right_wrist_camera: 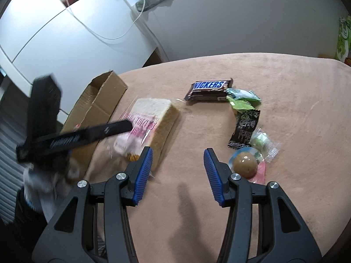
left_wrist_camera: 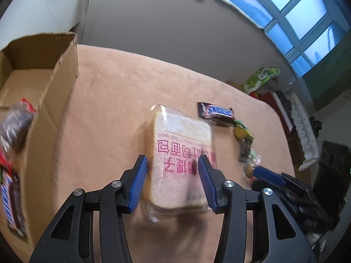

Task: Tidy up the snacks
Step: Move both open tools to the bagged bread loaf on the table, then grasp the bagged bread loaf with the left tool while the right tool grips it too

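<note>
A bagged slice of bread [left_wrist_camera: 179, 135] with pink print lies on the tan cloth, also seen in the right wrist view [right_wrist_camera: 153, 109]. My left gripper [left_wrist_camera: 172, 160] hovers over its face, jaws apart. The right pad overlaps the bread's edge and I see no squeeze. In the right wrist view, the left gripper [right_wrist_camera: 129, 126] is a blurred black bar above the bread. My right gripper [right_wrist_camera: 177, 153] is open over bare cloth with nothing between its pads. A Snickers bar [right_wrist_camera: 208, 89] lies beyond. Green packets [right_wrist_camera: 241, 98], a black sachet [right_wrist_camera: 245, 129] and a brown ball sweet [right_wrist_camera: 244, 164] lie to its right.
An open cardboard box [left_wrist_camera: 63, 70] stands at the left and holds a Snickers bar [left_wrist_camera: 6, 201] and a dark packet [left_wrist_camera: 15, 122]. A green carton [left_wrist_camera: 261, 76] and dark clutter sit past the table's rounded right edge. A grey wall rises behind the table.
</note>
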